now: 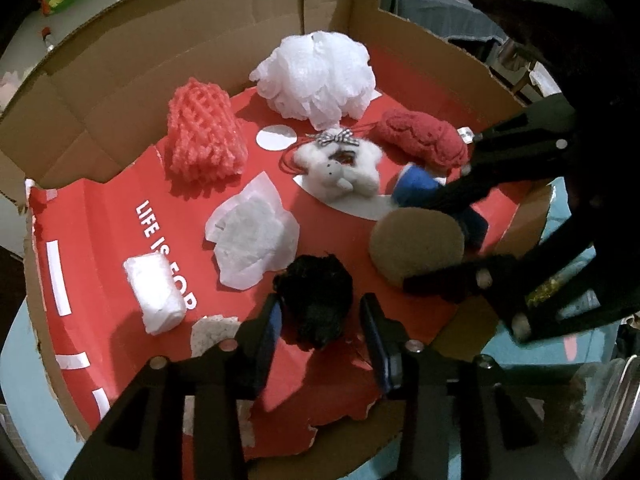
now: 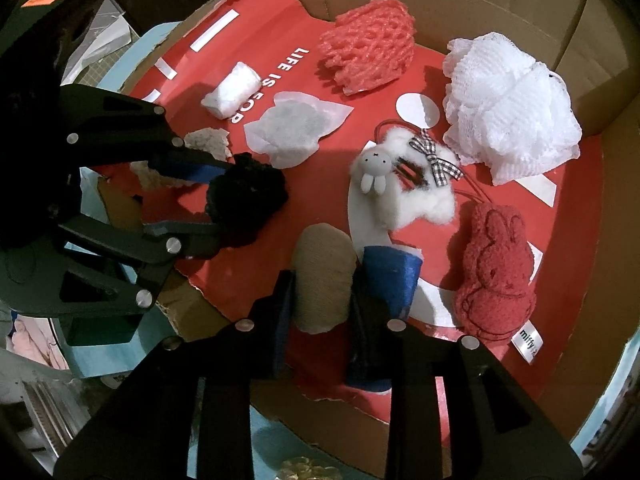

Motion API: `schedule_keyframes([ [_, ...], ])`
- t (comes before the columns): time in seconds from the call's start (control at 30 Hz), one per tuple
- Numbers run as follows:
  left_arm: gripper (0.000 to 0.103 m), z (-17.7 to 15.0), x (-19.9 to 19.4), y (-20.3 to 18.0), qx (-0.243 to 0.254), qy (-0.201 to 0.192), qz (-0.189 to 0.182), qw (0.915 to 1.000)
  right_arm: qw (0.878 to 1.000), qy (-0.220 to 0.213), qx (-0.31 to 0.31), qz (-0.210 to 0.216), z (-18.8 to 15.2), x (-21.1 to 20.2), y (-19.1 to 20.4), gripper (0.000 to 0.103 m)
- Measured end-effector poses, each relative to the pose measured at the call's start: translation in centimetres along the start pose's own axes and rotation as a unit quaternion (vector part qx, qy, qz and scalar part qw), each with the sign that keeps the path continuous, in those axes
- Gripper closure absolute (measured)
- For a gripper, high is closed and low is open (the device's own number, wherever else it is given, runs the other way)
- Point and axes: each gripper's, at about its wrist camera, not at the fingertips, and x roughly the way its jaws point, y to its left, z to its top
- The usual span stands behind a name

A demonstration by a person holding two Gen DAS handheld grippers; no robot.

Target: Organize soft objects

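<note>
Left wrist view: the left gripper reaches in from six o'clock, its two fingers spread on either side of a black fuzzy pom-pom that sits between them on the red liner of a shallow cardboard box. Whether the pads actually press the pom-pom cannot be told here. At three o'clock the right gripper straddles a tan oval pad, with a blue felt piece just behind it.

Around the liner lie more soft things. A white mesh bath puff sits at twelve o'clock and a coral foam net at ten o'clock. A white fluffy bunny charm with a checked bow lies at centre, touching nothing but its red cord. A red knitted bunny is at two o'clock, a white paper pouch lies left of centre, and a small white roll is at eight o'clock.

Right wrist view: the right gripper enters from six o'clock. The tan pad lies between its fingers, the blue felt resting against the right finger; the jaws look spread, firm contact unclear. At nine o'clock the left gripper's fingers bracket the pom-pom closely.
</note>
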Motion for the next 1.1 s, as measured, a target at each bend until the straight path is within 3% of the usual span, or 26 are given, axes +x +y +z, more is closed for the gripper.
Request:
schedule_keyframes([
  [0.03, 0.060, -0.1, -0.1, 0.1, -0.002, -0.001, 0.000, 1.0000, 1.000, -0.002, -0.001, 0.000, 0.0, 0.0, 0.1, 0.068],
  [0.07, 0.060, -0.2, -0.3, 0.2, -0.003, -0.002, 0.000, 1.0000, 1.000, -0.006, -0.001, 0.000, 0.0, -0.2, 0.2, 0.055],
  [0.1, 0.060, -0.3, -0.5, 0.3, -0.006, -0.005, 0.001, 1.0000, 1.000, -0.013, -0.001, -0.003, 0.1, -0.3, 0.4, 0.050],
  [0.17, 0.059, -0.5, -1.0, 0.5, -0.011, -0.010, 0.003, 0.9999, 1.000, -0.020, -0.002, -0.010, 0.2, -0.6, 0.5, 0.050],
  [0.3, 0.044, -1.0, -2.6, 0.9, -0.034, -0.032, 0.006, 0.9989, 0.999, -0.031, 0.006, -0.016, 0.2, -1.4, 0.4, 0.050],
  [0.4, 0.038, -1.6, -4.1, 1.1, -0.060, -0.050, 0.006, 0.9969, 0.998, -0.045, 0.018, -0.026, 0.0, -2.5, 0.3, 0.050],
  [0.53, 0.024, -2.5, -6.1, 1.0, -0.095, -0.075, 0.007, 0.9926, 0.996, -0.072, 0.048, -0.036, -1.1, -4.5, -0.4, 0.038],
  [0.73, 0.008, -3.6, -7.9, 0.2, -0.141, -0.110, 0.019, 0.9837, 0.987, -0.109, 0.111, -0.045, -2.7, -7.2, -0.6, 0.031],
  [0.87, 0.005, -4.5, -8.3, 0.0, -0.162, -0.127, 0.034, 0.9780, 0.979, -0.131, 0.131, -0.080, -4.1, -8.2, -0.3, 0.031],
  [1.1, 0.005, -5.8, -7.4, 0.2, -0.201, -0.128, 0.065, 0.9691, 0.972, -0.143, 0.155, -0.104, -6.0, -7.5, 0.0, 0.031],
])
